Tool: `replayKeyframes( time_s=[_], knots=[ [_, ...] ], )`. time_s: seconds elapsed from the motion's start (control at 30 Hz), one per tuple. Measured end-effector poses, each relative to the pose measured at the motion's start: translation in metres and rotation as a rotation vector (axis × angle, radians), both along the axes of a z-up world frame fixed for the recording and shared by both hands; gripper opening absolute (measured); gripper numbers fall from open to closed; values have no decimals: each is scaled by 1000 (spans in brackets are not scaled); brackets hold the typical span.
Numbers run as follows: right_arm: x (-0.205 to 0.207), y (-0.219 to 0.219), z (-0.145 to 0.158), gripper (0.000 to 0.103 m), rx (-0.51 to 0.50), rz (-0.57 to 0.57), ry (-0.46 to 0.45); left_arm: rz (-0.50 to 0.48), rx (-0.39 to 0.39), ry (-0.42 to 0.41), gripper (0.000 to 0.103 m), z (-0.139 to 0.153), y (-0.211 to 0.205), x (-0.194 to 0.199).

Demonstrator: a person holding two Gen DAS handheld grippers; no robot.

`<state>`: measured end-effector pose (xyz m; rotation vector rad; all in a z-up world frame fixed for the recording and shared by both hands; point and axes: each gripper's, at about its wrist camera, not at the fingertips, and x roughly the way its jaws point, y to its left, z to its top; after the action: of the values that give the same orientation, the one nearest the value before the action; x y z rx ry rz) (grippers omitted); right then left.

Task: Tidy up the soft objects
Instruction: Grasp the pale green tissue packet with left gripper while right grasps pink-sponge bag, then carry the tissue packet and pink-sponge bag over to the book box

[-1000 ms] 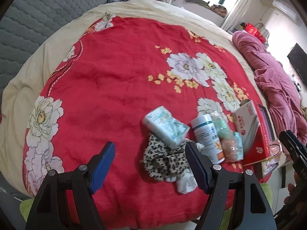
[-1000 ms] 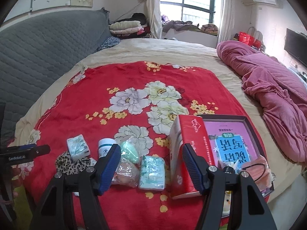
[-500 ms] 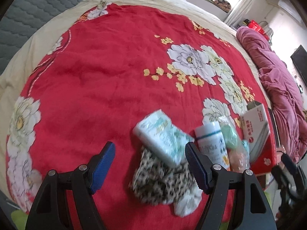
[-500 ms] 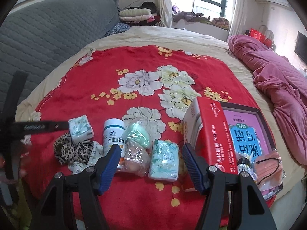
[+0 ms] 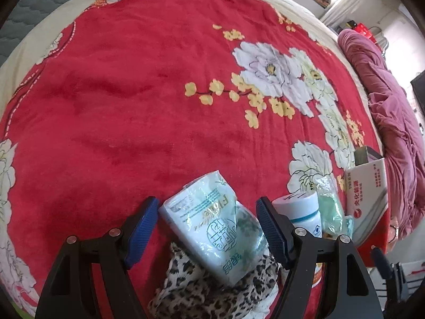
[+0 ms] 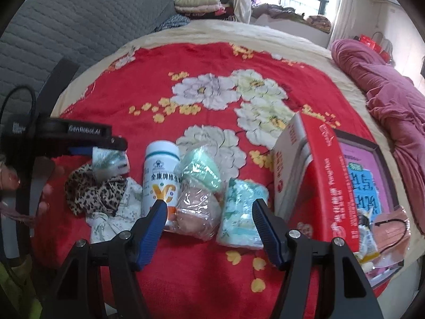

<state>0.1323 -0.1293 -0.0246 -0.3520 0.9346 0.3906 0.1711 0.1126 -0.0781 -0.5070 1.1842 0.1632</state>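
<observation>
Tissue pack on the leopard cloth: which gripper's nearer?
Left. The left gripper straddles the tissue pack, jaws open around it. The right gripper hovers further right, over the bagged items.

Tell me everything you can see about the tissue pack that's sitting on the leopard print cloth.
The tissue pack is a soft, rectangular packet in glossy, crinkled plastic, white and pale green with leafy print and teal lettering. It looks sealed and full. It lies tilted, its near end resting on the leopard print cloth, its far end toward the red floral blanket. It sits between the open blue pads of the left gripper; whether they touch it is unclear. A white bottle stands just beside it.
</observation>
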Motion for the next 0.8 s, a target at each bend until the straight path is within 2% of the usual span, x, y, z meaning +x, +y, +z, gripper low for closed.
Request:
replayKeyframes(
  time_s=[0.27, 0.4, 0.5, 0.63, 0.8],
  knots=[
    [6, 10, -21, 66, -54, 32, 3, -6, 24, 23, 76, -9, -9, 8],
    [10, 12, -30, 63, -77, 39, 6, -6, 32, 25, 71, -10, -8, 10],
    [9, 12, -32, 44, -33, 65, 17, 1, 42, 19, 61, -10, -7, 11],
    [7, 12, -31, 41, -8, 76, 26, 11, 24, 4, 54, -9, -4, 10],
    [10, -4, -21, 40, 97, 43, 65, 21, -23, -39, 50, 3, 0, 4]
  ],
)
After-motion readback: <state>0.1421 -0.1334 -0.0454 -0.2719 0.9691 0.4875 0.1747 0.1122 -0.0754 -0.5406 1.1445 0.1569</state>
